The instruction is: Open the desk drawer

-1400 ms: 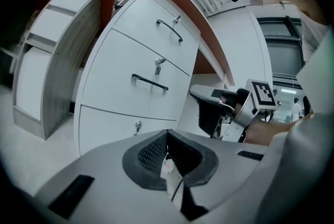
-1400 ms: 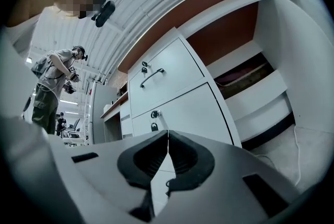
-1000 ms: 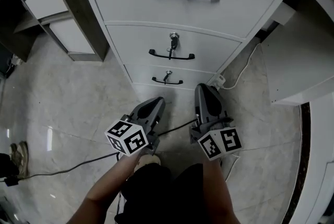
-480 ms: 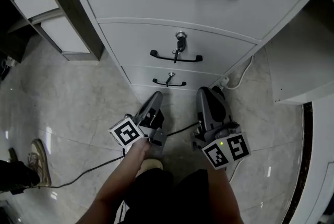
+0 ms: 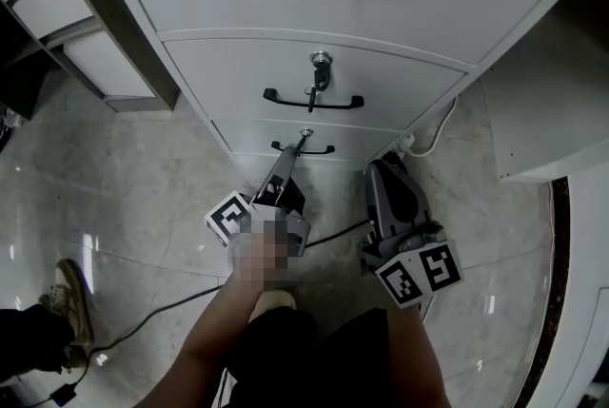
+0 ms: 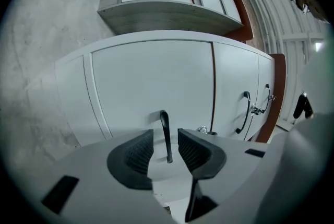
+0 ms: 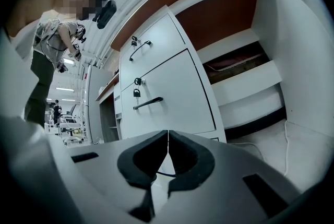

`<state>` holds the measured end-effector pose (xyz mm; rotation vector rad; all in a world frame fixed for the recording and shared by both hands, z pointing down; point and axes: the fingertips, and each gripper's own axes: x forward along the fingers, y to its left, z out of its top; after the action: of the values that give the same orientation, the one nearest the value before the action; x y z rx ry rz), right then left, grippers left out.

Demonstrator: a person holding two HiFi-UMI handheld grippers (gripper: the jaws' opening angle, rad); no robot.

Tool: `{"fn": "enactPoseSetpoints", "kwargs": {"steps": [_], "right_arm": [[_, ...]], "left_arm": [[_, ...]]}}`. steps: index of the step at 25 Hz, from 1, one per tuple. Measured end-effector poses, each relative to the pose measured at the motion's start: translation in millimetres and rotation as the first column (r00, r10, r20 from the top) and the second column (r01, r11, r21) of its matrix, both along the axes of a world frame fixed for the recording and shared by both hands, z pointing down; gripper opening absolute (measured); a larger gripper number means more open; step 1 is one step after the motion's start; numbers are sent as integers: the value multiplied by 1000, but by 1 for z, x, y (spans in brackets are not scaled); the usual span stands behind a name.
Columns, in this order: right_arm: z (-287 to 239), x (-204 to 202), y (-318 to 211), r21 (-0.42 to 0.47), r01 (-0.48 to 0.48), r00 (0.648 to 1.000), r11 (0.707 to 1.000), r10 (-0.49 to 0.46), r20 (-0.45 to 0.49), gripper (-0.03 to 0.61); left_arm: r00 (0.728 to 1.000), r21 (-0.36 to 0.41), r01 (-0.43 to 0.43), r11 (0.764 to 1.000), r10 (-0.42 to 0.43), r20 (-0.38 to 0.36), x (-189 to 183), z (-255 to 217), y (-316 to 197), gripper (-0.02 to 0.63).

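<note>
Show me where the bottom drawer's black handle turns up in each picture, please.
Head view: the bottom handle sits at centre, just ahead of the left gripper.
Left gripper view: lower centre, upright between jaws that have just been opening, pads clear of it.
Right gripper view: not in it; probably hidden behind the right gripper.
Shared landmark: the middle drawer's key.

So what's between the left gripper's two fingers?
The slim black bar handle of the bottom white drawer, untouched, between the left gripper's fingers, which have just been opening; the left gripper view shows it.
</note>
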<state>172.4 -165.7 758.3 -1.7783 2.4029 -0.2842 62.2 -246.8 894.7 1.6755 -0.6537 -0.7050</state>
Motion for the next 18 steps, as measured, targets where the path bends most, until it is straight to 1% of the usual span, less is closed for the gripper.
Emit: {"fn": "enactPoseSetpoints", "kwargs": {"steps": [3,6,8,11,14,18], "right_arm": [[-1,0,1,5,5,1000,1000,-5,4,18],[0,-2,0,3,12,1000,1000,-12,1,18],[1,-4,-1,1,16,1000,1000,-16,6,18],[1,-8,-2,3,27,1000,1000,-27,7,18],[1,-12,-3,3,38,999,999,-38,-2,18],[1,-13,-2,4,40,999,999,-41,5,18]], "left_arm": [[1000,-19,20,1000,-21,-6,-1,3,-8,129],[999,-33,40,999,-41,-28,-1,6,-11,127],[998,-37,59,998,-60,-33,-1,8,-11,110],[997,-16,70,997,-71,-13,-1,6,-10,100],[998,0,62,998,-62,0,0,2,-10,44],[998,-3,64,998,-64,-21,0,0,-10,35]]}}
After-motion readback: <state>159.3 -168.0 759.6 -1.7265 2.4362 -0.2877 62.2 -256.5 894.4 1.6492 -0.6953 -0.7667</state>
